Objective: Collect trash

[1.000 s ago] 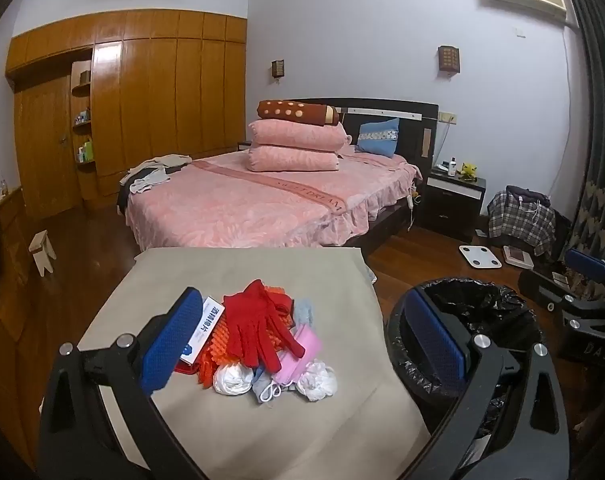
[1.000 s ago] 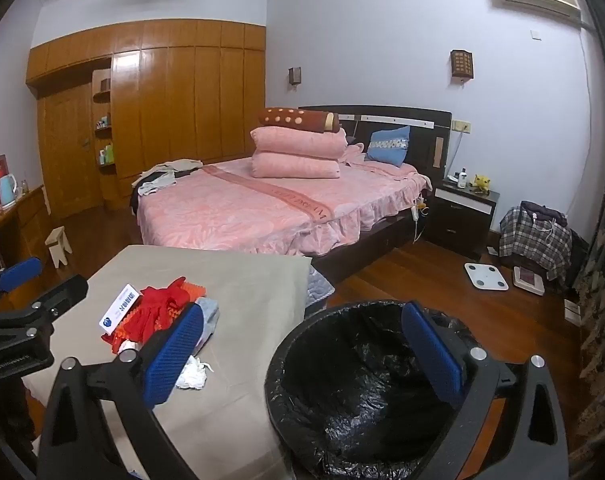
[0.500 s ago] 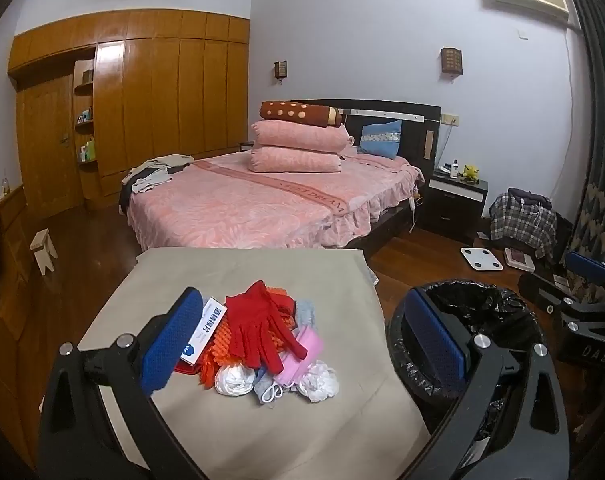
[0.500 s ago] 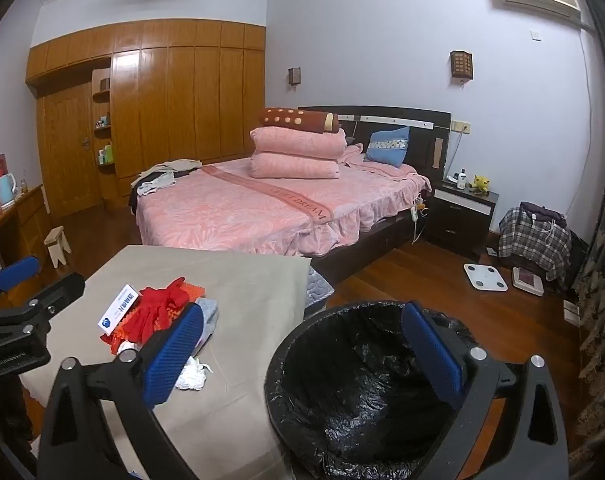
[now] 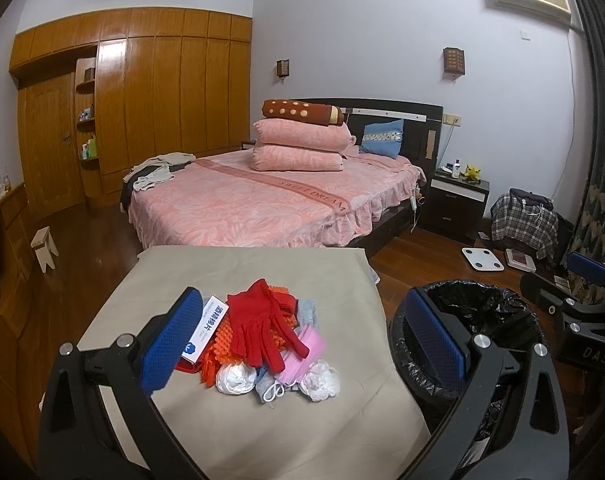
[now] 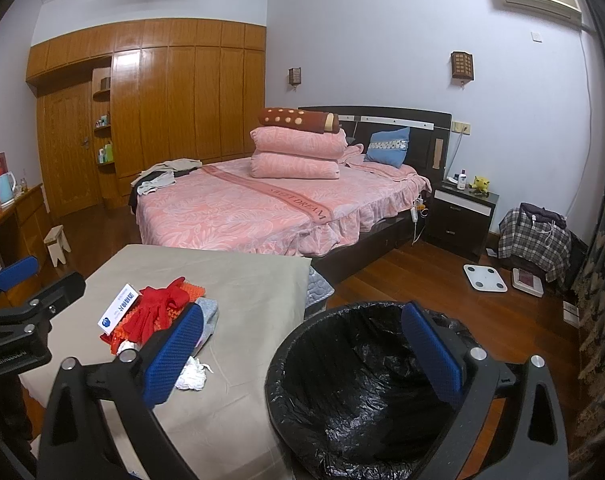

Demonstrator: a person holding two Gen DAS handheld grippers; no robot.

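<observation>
progress: none visible | trash pile (image 5: pixel 268 340) untouched on bench (image 5: pixel 238 272) | bin (image 6: pixel 366 392) apparently empty | left gripper (image 5: pixel 302 344), right gripper (image 6: pixel 302 356) fingers spread, holding nothing

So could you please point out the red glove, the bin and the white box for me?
Red glove (image 5: pixel 258 320), left wrist view, on its palm.
Bin (image 6: pixel 302 340), right wrist view, on its near-left rim.
White box (image 5: pixel 204 328), left wrist view, on its printed top face.

A home bedroom: pink-covered bed (image 5: pixel 262 204) with stacked pillows (image 5: pixel 298 148), nightstand (image 5: pixel 456 204) beside the bed, wooden wardrobe (image 5: pixel 162 96) behind it.
</observation>
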